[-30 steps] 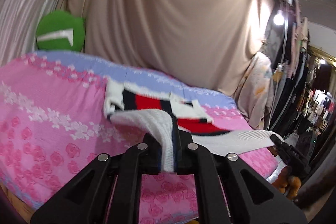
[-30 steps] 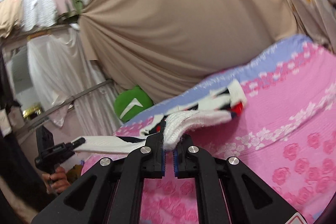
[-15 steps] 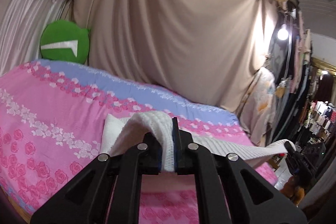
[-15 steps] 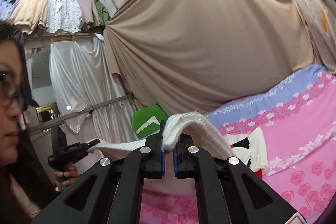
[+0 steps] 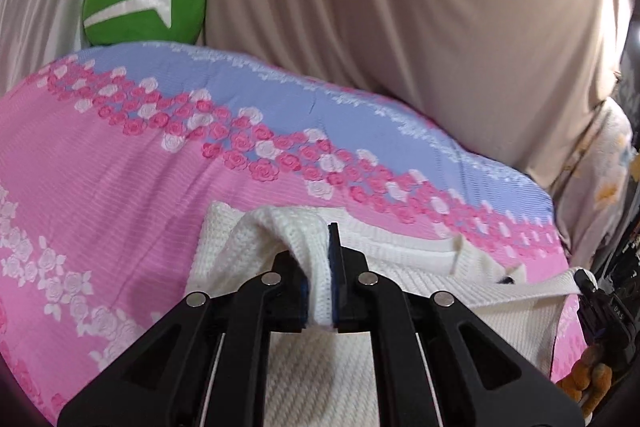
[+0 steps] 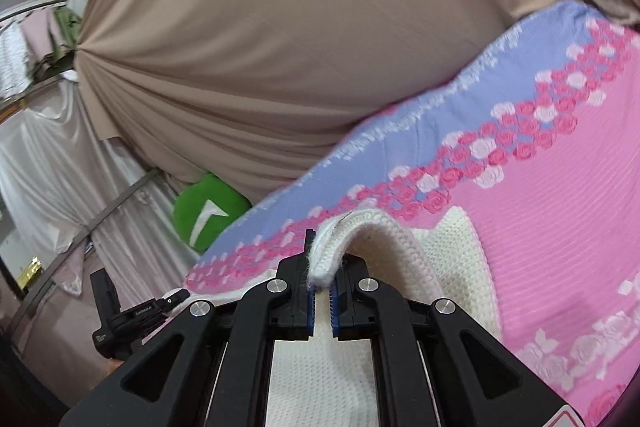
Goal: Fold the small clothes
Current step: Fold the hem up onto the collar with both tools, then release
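Observation:
A white knit sweater (image 5: 400,269) lies on the pink rose-patterned bed (image 5: 120,195), white side up. My left gripper (image 5: 319,267) is shut on a bunched edge of it, close above the cloth. In the right wrist view my right gripper (image 6: 322,267) is shut on another edge of the sweater (image 6: 452,255), which arches over the right finger. Each view shows the other gripper at its edge: the right one (image 5: 600,311) and the left one (image 6: 132,319), with the hem stretched between them.
A green round cushion (image 5: 144,1) sits at the bed's far left corner. A beige curtain (image 5: 400,7) hangs behind the bed. White drapes (image 6: 48,155) and a metal rail stand off the left side. Hanging clothes show at the far right edge.
Both grippers carried the sweater's edge forward and down over the garment. The red and black striped front is now covered. Only white knit shows.

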Tool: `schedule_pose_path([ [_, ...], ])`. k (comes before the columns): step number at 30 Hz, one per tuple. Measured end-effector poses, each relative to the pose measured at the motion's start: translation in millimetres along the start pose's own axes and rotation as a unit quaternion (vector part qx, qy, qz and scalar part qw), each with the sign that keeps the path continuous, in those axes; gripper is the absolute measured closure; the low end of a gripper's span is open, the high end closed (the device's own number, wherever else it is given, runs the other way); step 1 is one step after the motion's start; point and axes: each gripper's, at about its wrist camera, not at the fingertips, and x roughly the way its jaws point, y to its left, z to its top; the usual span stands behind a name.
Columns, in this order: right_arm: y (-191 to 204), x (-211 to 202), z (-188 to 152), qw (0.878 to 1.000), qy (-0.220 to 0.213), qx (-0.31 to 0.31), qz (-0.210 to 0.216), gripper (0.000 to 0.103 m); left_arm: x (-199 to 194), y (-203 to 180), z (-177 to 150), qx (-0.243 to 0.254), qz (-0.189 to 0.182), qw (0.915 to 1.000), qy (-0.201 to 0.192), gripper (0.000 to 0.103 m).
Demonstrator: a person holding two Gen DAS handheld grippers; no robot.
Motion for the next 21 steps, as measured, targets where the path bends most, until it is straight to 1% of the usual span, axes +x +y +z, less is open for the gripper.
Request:
schedule_pose_path([
  [4, -19.3, 34.6, 5.4, 0.999, 0.031, 0.013, -0.021, 0.098, 33.8, 4.7, 2.8, -0.001, 0.021, 0.9995, 0.025, 0.096],
  [6, -26.5, 45.6, 6.3, 0.999, 0.042, 0.018, -0.029, 0.098, 46.1, 7.2, 0.8, 0.001, 0.028, 0.999, 0.036, 0.096],
  [12, -37.9, 60.7, 3.3, 0.997, 0.063, 0.021, -0.046, 0.098, 68.1, 12.9, -9.0, 0.008, 0.043, 0.9974, 0.057, 0.096],
  [21, -38.1, 71.1, 0.7, 0.993, 0.081, 0.017, -0.082, 0.098, 73.5, 5.7, -15.3, 0.04, 0.069, 0.9955, 0.053, 0.094],
])
